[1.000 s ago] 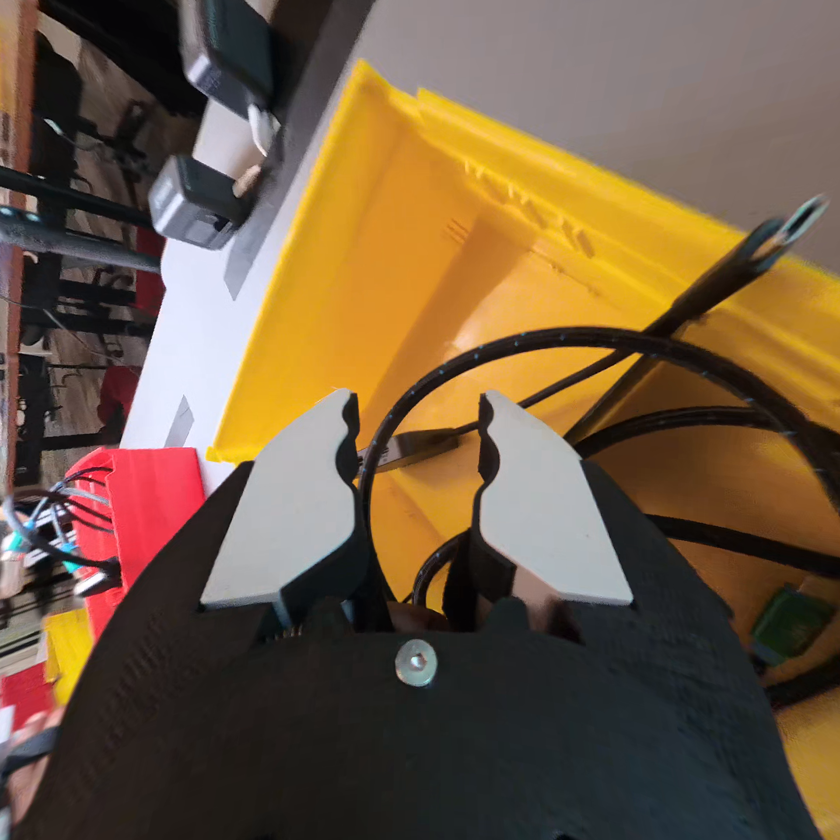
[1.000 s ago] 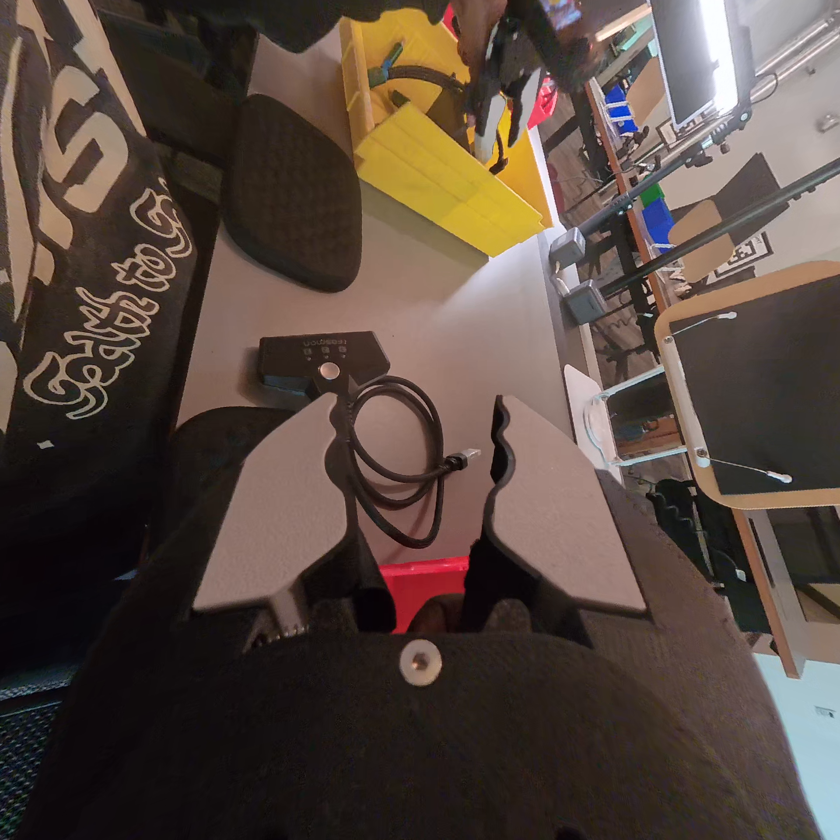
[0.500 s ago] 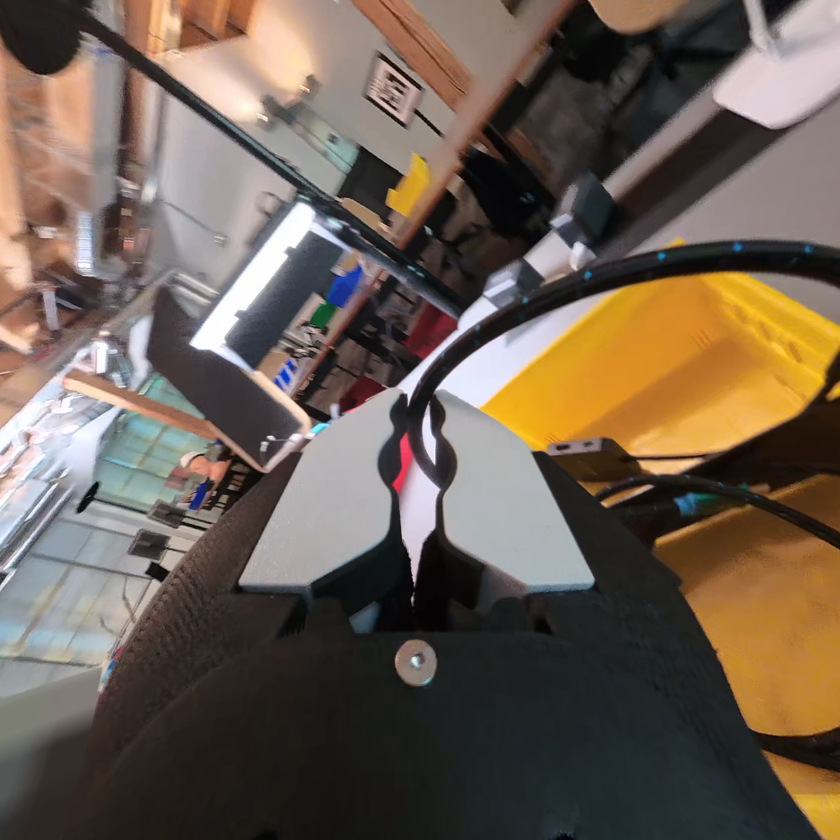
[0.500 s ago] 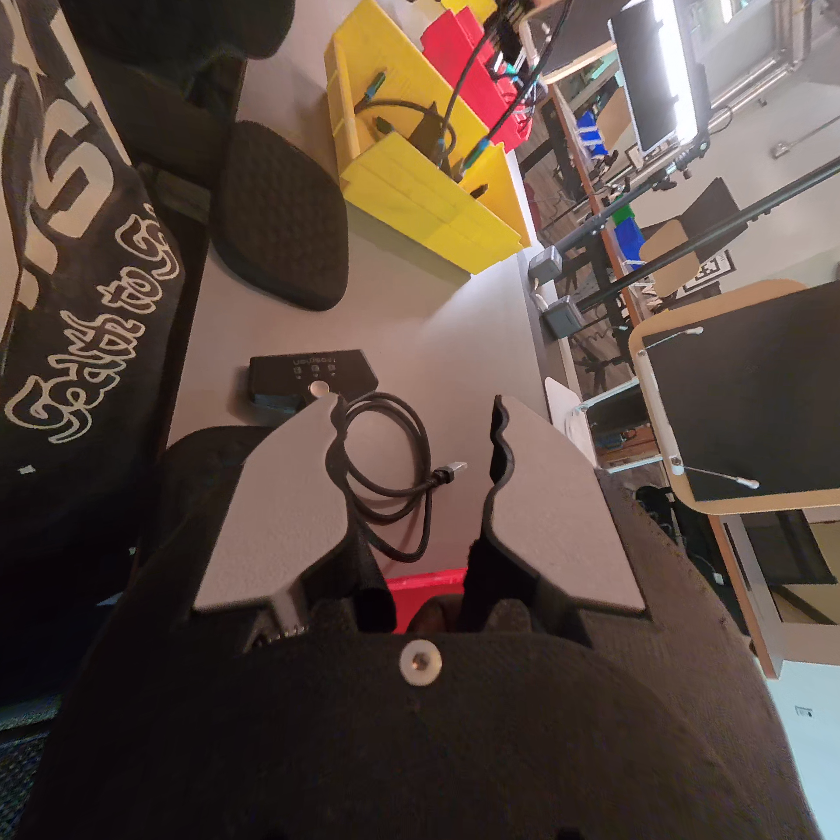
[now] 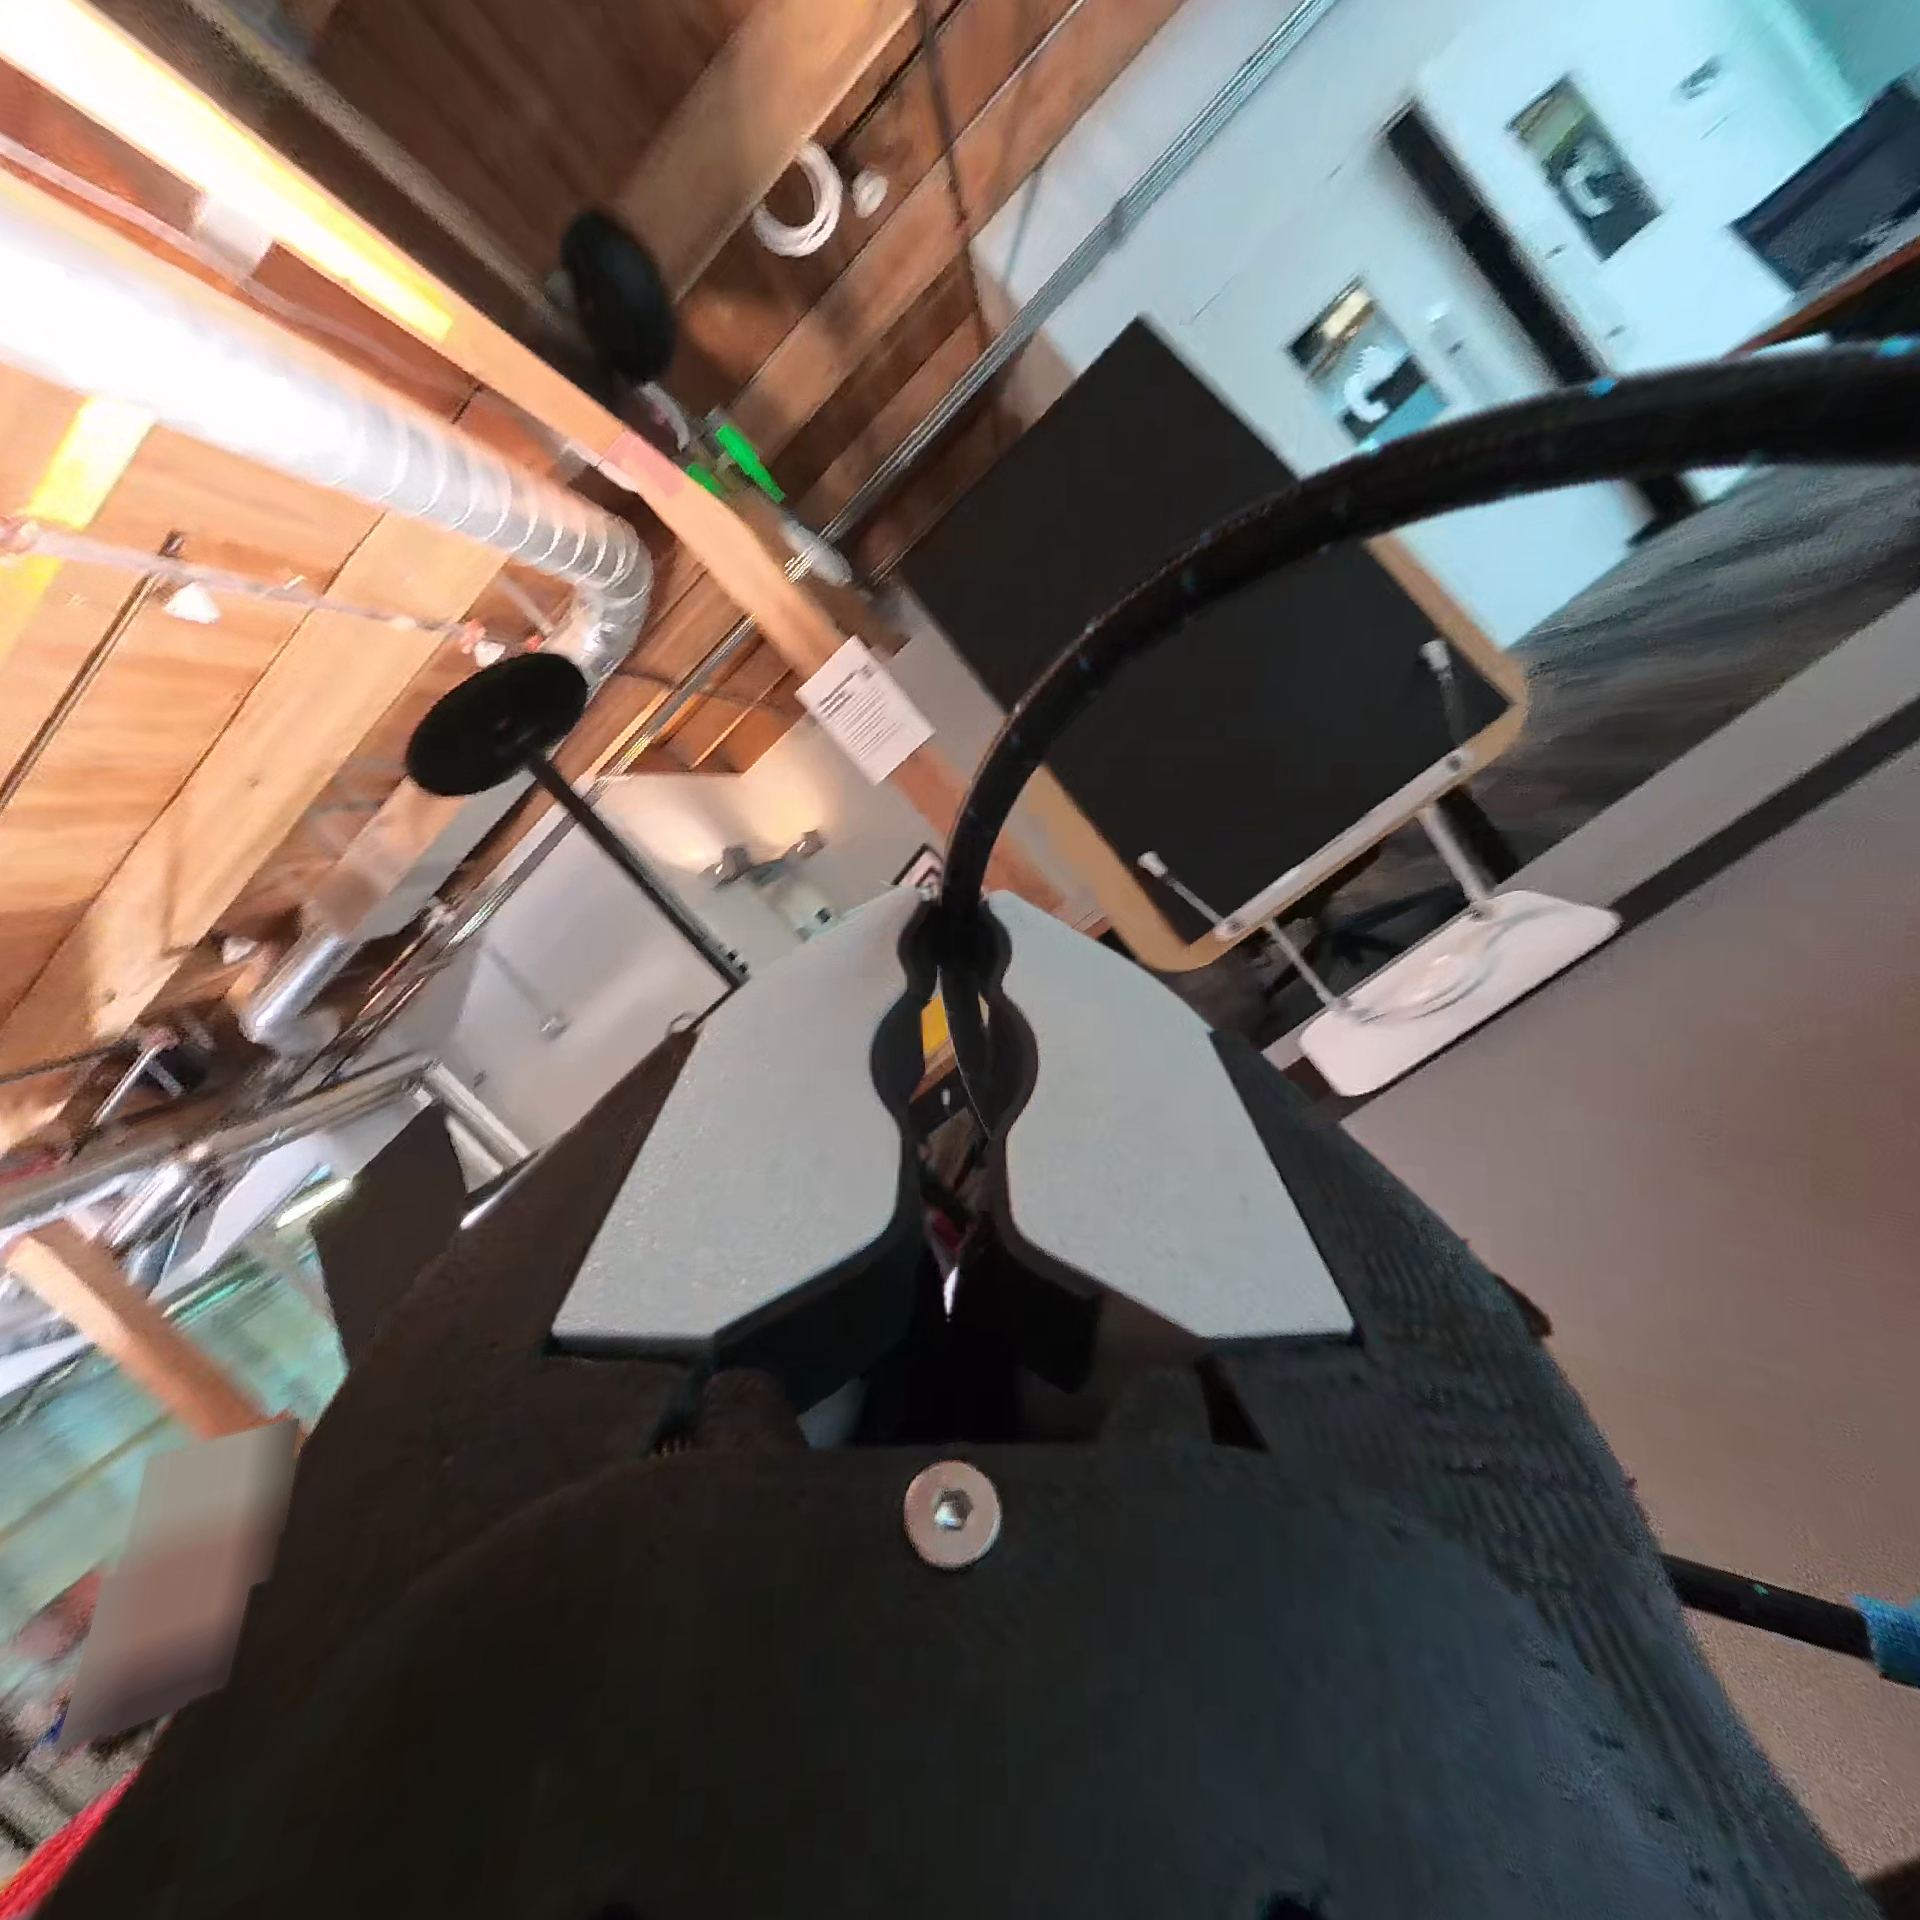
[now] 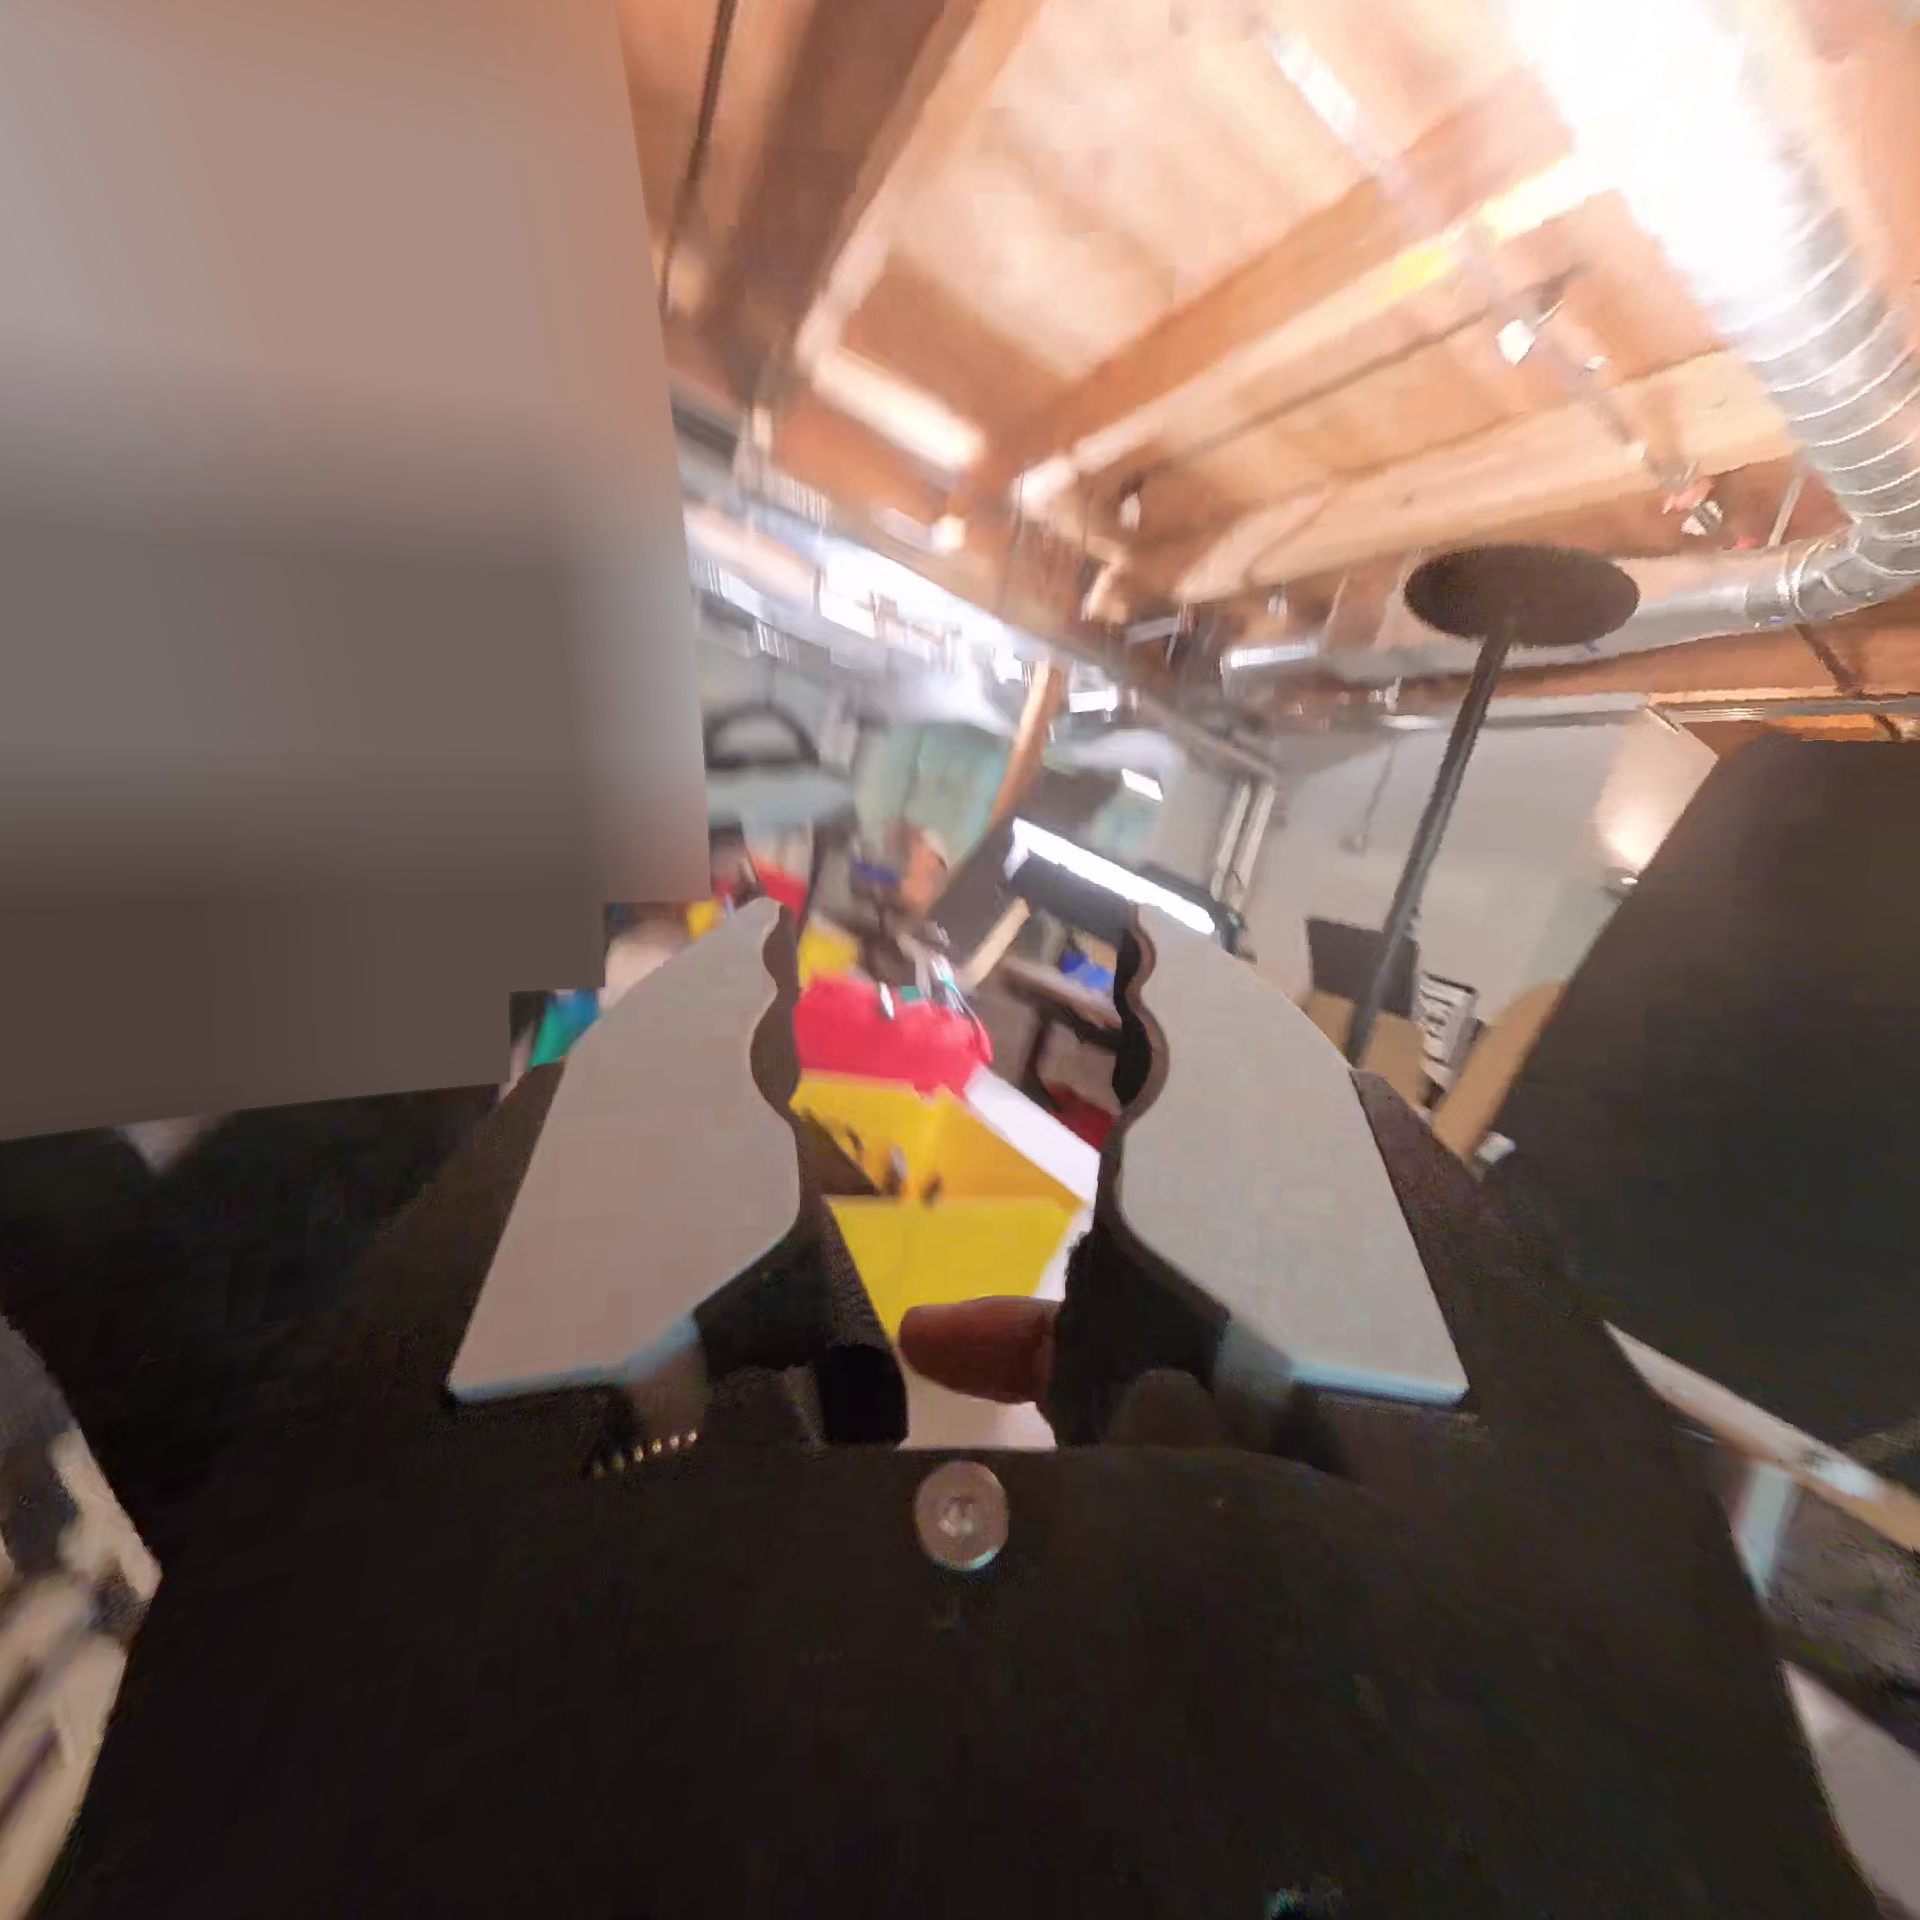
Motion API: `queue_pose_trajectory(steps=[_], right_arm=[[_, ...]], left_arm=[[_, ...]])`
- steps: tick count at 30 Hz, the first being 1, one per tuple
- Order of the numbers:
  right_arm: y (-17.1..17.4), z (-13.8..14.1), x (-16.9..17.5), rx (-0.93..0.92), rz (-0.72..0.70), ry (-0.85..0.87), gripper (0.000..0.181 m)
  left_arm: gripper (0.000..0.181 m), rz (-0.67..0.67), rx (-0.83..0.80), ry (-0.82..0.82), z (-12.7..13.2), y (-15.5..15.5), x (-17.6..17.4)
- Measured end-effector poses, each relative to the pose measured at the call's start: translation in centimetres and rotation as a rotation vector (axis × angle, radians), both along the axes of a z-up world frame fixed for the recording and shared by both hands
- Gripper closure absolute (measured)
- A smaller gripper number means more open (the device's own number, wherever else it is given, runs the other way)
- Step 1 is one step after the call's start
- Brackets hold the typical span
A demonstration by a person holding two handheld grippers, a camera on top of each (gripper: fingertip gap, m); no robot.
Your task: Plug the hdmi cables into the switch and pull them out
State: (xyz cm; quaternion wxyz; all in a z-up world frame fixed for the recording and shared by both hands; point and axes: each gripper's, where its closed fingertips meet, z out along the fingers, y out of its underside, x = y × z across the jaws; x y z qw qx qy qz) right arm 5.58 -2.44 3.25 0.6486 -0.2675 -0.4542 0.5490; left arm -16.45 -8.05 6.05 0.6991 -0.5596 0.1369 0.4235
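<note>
While the left gripper (image 5: 954, 940) pinches the black cable (image 5: 1226, 561) arcing toward upper right, the right gripper (image 6: 951, 940) gapes empty; the switch seems out of view.

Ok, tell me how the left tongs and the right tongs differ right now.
The left tongs are shut on the black braided cable; the right tongs are open and hold nothing. The cable arcs up from the left tongs; yellow bins show between the right tongs. Both have grey fingers on black bodies.

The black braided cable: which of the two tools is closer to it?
Left. The left tool is shut on the black braided cable, which arcs up from its tips. The right tool is open and empty, with no cable in its view.
</note>
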Motion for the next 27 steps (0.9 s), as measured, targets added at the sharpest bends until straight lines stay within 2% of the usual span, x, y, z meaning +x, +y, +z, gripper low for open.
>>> queue_pose_trajectory(steps=[2, 5, 10, 12, 17, 24, 27], right_arm=[[0.3, 1.3, 0.3, -0.146, 0.07, 0.11, 0.118], [1.3, 1.9, 0.4, -0.289, 0.085, 0.236, 0.111], [-0.8, -1.5, -3.1, -0.227, 0.13, 0.035, 0.091], [-1.7, -2.7, -4.2, -0.213, 0.165, -0.026, 0.088], [-3.7, -5.0, -6.6, -0.299, 0.296, -0.142, 0.094], [-5.8, -9.1, -9.6, -0.204, 0.231, -0.297, 0.1], [-6.1, -9.7, -9.6, -0.164, 0.222, -0.319, 0.116]], left_arm=[[0.175, -0.027, -0.031, 0.031, -0.9, 1.1, 2.2], [0.175, -0.055, -0.084, 0.055, -2.4, 2.5, 4.4], [0.176, -0.084, -0.144, 0.033, -4.7, 3.9, 5.1], [0.175, -0.096, -0.172, 0.026, -5.3, 4.3, 5.1], [0.175, -0.089, -0.191, 0.008, -5.7, 4.6, 4.8], [0.175, -0.068, -0.215, -0.007, -6.4, 5.1, 5.2], [0.174, -0.061, -0.222, -0.008, -6.5, 5.2, 5.2]])
